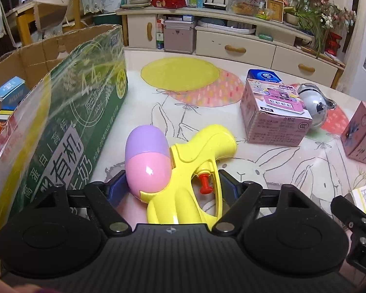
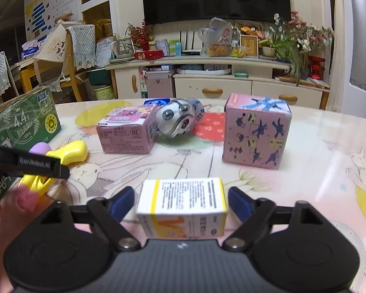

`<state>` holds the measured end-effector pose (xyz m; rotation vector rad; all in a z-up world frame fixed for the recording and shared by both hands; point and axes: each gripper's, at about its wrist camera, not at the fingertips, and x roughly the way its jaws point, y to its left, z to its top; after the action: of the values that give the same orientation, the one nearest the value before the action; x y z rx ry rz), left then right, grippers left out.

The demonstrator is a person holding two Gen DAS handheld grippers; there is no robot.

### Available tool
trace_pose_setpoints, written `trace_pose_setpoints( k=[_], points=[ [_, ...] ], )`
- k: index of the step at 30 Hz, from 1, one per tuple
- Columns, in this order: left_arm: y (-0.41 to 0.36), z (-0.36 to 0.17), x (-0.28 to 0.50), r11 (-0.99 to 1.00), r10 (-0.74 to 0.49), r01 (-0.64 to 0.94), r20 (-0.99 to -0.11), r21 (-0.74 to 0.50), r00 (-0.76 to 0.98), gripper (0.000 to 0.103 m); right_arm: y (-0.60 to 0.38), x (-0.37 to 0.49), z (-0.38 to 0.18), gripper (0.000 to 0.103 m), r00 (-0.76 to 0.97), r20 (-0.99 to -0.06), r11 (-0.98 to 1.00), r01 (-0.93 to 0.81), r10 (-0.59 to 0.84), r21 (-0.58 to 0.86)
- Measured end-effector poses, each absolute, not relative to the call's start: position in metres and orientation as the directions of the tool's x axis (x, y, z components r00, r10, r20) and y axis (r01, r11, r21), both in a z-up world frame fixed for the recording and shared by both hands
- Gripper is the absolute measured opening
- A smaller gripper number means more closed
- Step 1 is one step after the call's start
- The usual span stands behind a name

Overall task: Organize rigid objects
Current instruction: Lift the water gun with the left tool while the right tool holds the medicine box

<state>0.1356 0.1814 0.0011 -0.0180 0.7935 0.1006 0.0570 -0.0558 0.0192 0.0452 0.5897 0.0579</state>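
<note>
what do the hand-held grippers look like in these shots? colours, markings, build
Both alike: the left hand-held gripper and right hand-held gripper have matte black ribbed bodies, round black side discs, black linkage arms with silver pivot pins, and blue finger pads. A small white logo sits mid-body. The left one's side reads "GenRobot.AI". No cables visible.

The green milk carton [image 1: 90, 112] bears "4.4g" inside a circle, above "原生高蛋白" and large white "有机" (the smaller print blurs). The pink box [image 1: 275, 119] shows "合格证" and a CCC mark. "GenRobot.AI" runs along the left hand-held gripper [image 2: 40, 164]. The white-and-yellow box [image 2: 183, 202] carries print too small to read.
</note>
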Motion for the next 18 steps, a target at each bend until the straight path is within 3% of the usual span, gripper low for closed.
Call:
trace_pose_setpoints(
  k=[4, 5, 6, 18],
  points=[
    [0.177, 0.003, 0.134, 0.996, 0.086, -0.086, -0.712, 0.036, 0.697, 0.095, -0.055, 0.059, 0.019, 0.079, 0.831, -0.553, 0.998, -0.036, 0.055, 0.045],
    [0.176, 0.003, 0.133, 0.996, 0.084, -0.079, -0.712, 0.040, 0.697, 0.095, -0.056, 0.059, 0.019, 0.070, 0.831, -0.554, 0.999, -0.031, 0.051, 0.045],
    [0.174, 0.003, 0.131, 0.997, 0.079, -0.071, -0.714, 0.041, 0.696, 0.095, -0.056, 0.059, 0.019, 0.067, 0.830, -0.555, 0.999, -0.029, 0.049, 0.045],
    [0.170, 0.027, 0.107, 1.000, -0.025, 0.008, -0.692, -0.027, 0.721, 0.095, -0.059, 0.050, 0.022, 0.066, 0.837, -0.548, 0.999, 0.013, 0.009, 0.035]
  ],
)
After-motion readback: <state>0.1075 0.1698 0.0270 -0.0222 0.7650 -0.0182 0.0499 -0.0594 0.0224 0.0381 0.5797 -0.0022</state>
